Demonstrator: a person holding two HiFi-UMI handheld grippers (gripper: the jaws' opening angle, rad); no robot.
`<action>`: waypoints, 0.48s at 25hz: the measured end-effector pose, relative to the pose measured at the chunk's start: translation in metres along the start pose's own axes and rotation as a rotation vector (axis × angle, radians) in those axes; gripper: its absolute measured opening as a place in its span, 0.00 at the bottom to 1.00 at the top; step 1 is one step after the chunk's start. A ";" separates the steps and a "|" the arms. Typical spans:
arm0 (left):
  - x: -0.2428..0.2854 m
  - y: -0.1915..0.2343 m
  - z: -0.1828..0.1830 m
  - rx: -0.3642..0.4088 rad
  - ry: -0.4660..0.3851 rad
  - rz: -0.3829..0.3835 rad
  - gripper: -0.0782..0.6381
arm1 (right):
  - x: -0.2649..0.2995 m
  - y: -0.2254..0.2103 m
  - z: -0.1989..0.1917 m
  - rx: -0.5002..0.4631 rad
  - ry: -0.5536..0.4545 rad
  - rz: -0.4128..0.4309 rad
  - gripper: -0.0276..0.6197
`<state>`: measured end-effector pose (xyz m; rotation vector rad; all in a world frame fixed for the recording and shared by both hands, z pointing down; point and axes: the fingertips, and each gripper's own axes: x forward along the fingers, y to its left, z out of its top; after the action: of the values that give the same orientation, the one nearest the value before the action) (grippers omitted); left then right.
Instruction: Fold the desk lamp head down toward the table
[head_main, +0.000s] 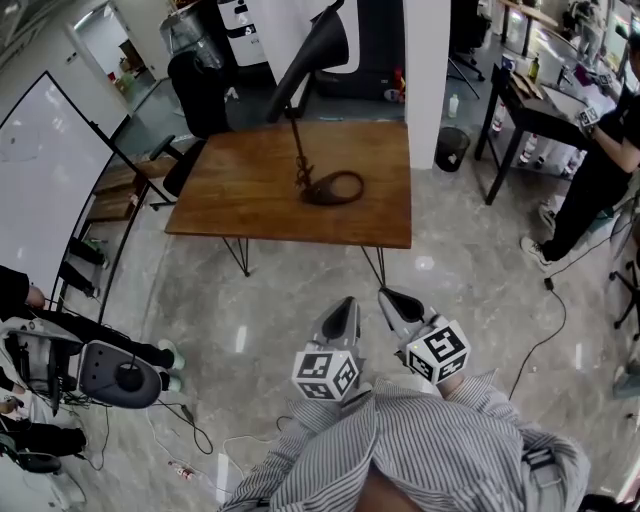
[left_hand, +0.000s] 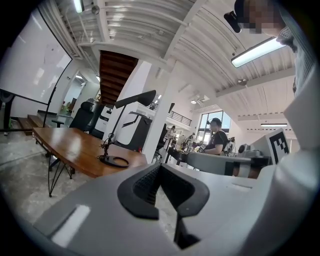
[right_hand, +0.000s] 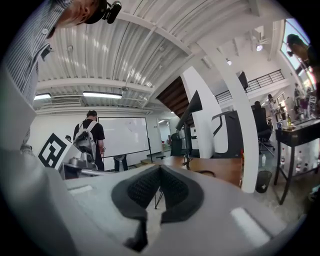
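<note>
A black desk lamp stands on the wooden table (head_main: 250, 185) well ahead of me. Its ring base (head_main: 335, 188) rests near the table's middle, and the thin stem rises to the long dark lamp head (head_main: 315, 50), which is raised. The left gripper view shows the lamp head (left_hand: 135, 98) and ring base (left_hand: 114, 161) far off; the right gripper view shows the lamp head (right_hand: 190, 107) too. My left gripper (head_main: 347, 310) and right gripper (head_main: 390, 298) are side by side over the floor, short of the table. Both are shut and hold nothing.
A white pillar (head_main: 428, 80) stands at the table's far right corner with a bin (head_main: 452, 148) beside it. A black chair (head_main: 200, 90) is behind the table. A whiteboard (head_main: 50, 190) stands left, a black desk (head_main: 530, 105) and a person (head_main: 600, 170) right. Cables (head_main: 545, 330) lie on the floor.
</note>
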<state>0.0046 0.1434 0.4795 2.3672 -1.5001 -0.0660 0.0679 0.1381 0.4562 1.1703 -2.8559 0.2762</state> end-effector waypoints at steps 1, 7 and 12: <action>0.003 -0.002 -0.001 0.006 -0.002 -0.001 0.11 | -0.001 -0.005 -0.001 0.001 -0.002 -0.005 0.04; 0.022 0.014 -0.010 -0.011 0.015 0.039 0.11 | 0.009 -0.029 -0.012 0.037 0.013 0.001 0.05; 0.051 0.045 0.002 -0.005 0.001 0.069 0.11 | 0.042 -0.048 -0.005 0.021 0.005 0.009 0.05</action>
<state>-0.0124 0.0800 0.4983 2.3093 -1.5778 -0.0513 0.0716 0.0762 0.4727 1.1592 -2.8616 0.3098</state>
